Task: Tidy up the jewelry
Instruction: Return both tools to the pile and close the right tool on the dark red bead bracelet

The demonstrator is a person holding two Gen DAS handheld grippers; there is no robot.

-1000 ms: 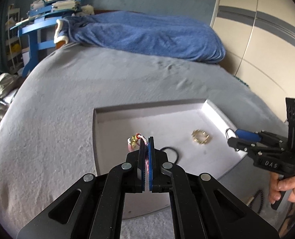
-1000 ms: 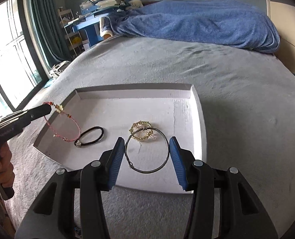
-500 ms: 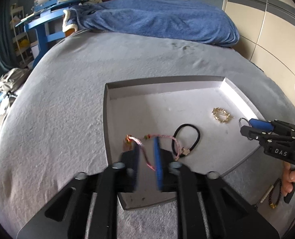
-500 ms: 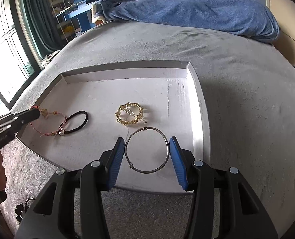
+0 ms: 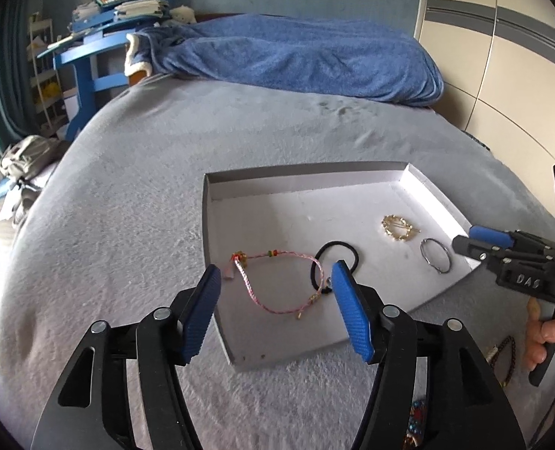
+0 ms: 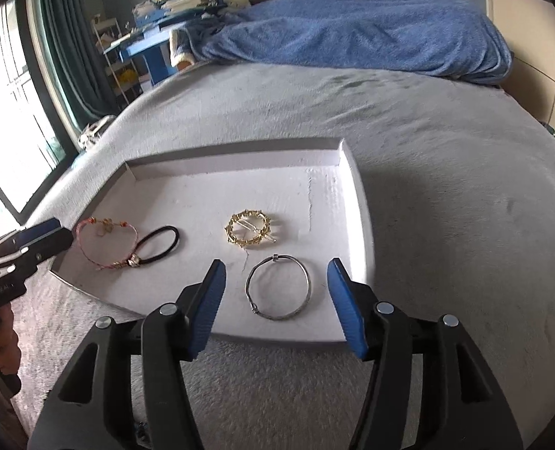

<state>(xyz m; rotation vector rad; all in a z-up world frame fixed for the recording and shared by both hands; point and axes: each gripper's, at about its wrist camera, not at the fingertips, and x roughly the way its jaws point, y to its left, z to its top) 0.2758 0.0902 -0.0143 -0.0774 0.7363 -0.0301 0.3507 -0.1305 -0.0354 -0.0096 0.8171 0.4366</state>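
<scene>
- Left wrist view: the left gripper has its fingers apart and opening, pressing on nothing; the pink cord bracelet lies loose in the white tray on the bed.
- Right wrist view: the right gripper is opening too, the silver bangle lying free between its fingers, near the gold hair clip.

Soft daylight enters from the tall glass window at nine o'clock, blown out white; fisheye bends and darkens every edge; focus stays sharp.

grey bed — blue blanket | blue desk | curtained window
</scene>
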